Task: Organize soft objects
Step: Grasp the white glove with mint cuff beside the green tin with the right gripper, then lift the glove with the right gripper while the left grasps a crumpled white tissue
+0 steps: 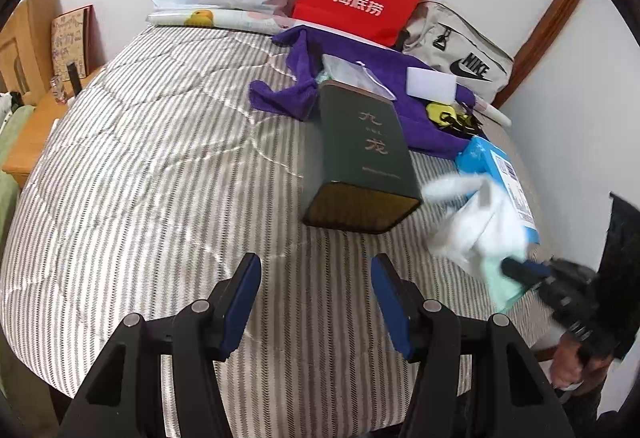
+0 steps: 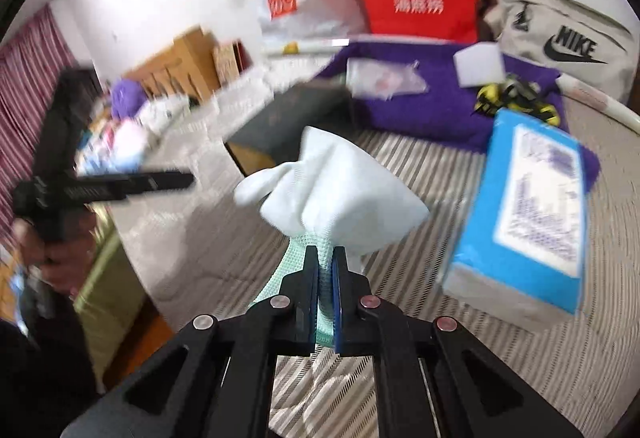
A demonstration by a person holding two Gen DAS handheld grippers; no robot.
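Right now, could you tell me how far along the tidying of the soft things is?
Nothing looks put away yet. In hand: the right gripper is shut on a white sock, lifted above the bed. The left gripper is open and holds nothing. Left: the purple cloth lies spread under clutter beside the green tin.

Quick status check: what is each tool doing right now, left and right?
Left tool: open, holding nothing, above the striped bedcover.
Right tool: shut on the white and mint sock.
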